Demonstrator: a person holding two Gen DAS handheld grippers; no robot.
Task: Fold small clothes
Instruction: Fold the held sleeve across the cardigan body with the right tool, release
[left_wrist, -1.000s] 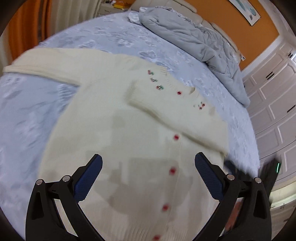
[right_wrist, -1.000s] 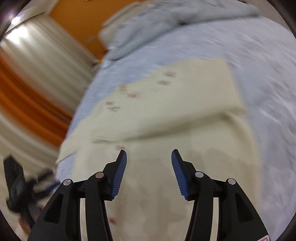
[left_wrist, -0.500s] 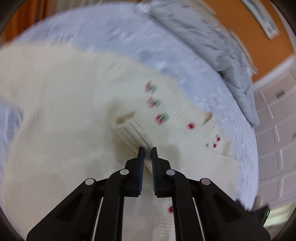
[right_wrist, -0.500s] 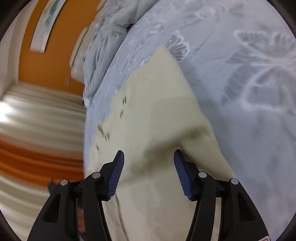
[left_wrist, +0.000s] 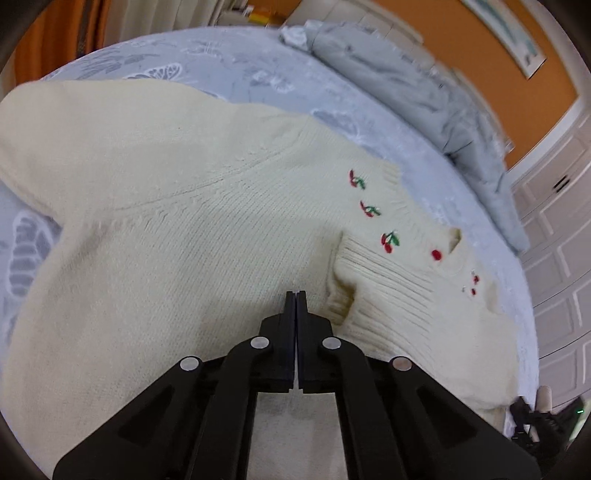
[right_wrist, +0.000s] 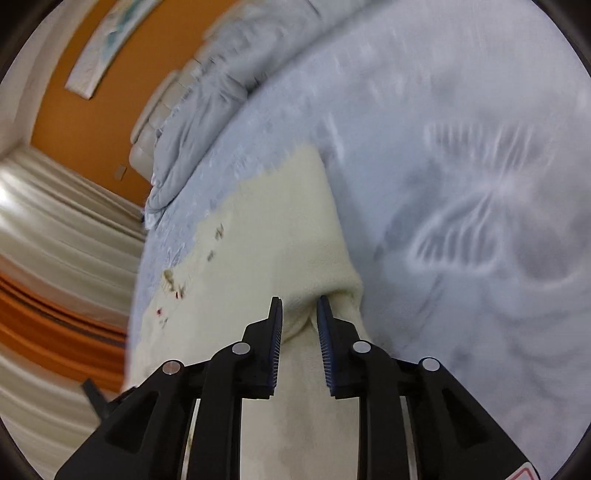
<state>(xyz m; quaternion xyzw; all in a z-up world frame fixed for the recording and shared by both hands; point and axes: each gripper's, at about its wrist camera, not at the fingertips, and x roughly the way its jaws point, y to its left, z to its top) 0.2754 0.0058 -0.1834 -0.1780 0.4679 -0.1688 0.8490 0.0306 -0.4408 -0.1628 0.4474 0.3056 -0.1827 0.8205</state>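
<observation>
The left gripper (left_wrist: 296, 295) has its two black fingers pressed together with no gap. They sit low over the cream cardigan (left_wrist: 177, 236), and no cloth shows between the tips. Just to the right of the tips lies the ribbed cuff (left_wrist: 354, 280) of a sleeve that is folded across the front of the cardigan. Past the cuff there is a row of little red cherries (left_wrist: 389, 242) sewn near the neck, and one round red button (left_wrist: 436, 254). The other sleeve (left_wrist: 74, 125) spreads out wide to the far left.

The right gripper (right_wrist: 299, 306) has its fingers partly open, with a narrow gap. A fold of the cardigan's edge (right_wrist: 301, 317) bunches up in that gap between the blue pads (right_wrist: 325, 332). I cannot tell if the pads are squeezing it tight. The cardigan (right_wrist: 266, 229) stretches away from the fingers in a long cream strip.

The cardigan lies flat on a bed with a pale blue bedspread (right_wrist: 461, 184) that has big butterfly shapes on it. A crumpled grey duvet (left_wrist: 413, 85) is piled at the far end of the bed, by the headboard. Behind it is an orange wall (left_wrist: 517, 92) with a picture (right_wrist: 107, 48) hanging on it. White cupboard doors (left_wrist: 554, 258) stand at the right of the left view. Cream curtains with an orange stripe (right_wrist: 55, 258) hang at the left of the right view.
</observation>
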